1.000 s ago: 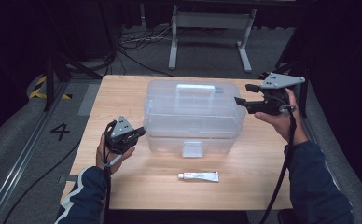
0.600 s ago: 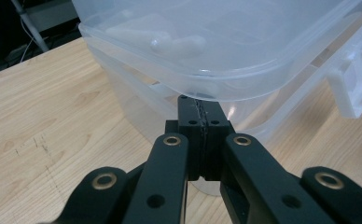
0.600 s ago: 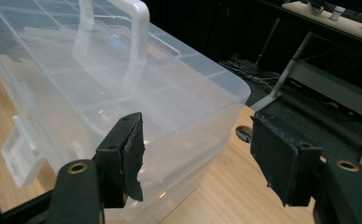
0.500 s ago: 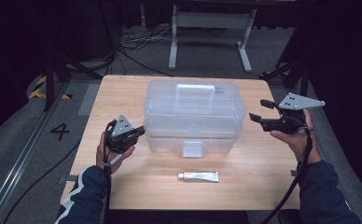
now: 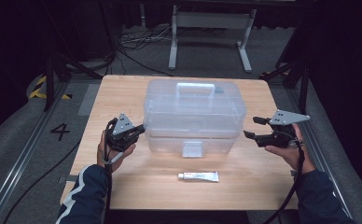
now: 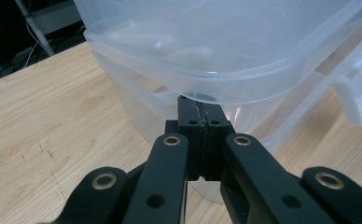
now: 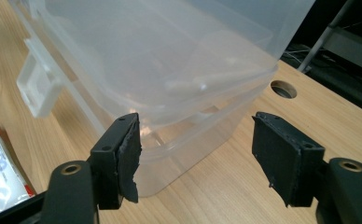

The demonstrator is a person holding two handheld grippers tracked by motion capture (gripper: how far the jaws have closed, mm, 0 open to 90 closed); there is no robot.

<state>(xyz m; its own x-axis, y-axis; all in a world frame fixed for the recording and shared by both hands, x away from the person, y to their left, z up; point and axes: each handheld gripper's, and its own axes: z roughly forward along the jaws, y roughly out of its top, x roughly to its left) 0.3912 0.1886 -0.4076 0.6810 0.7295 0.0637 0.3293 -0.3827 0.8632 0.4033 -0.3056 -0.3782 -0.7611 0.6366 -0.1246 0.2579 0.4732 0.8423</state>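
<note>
The left gripper (image 5: 139, 129) is sitting with its jaws pressed together on nothing, tips just under the lid rim at the left end of the clear plastic storage box (image 5: 193, 114). The right gripper (image 5: 254, 127) is standing near the box's right end, jaws spread and just now widening, nothing between them. The box is resting mid-table (image 5: 123, 86), lid on, front latch (image 5: 191, 148) down. The left gripper view is showing pale, indistinct shapes (image 6: 163, 44) inside it. A white tube (image 5: 198, 176) is lying in front.
</note>
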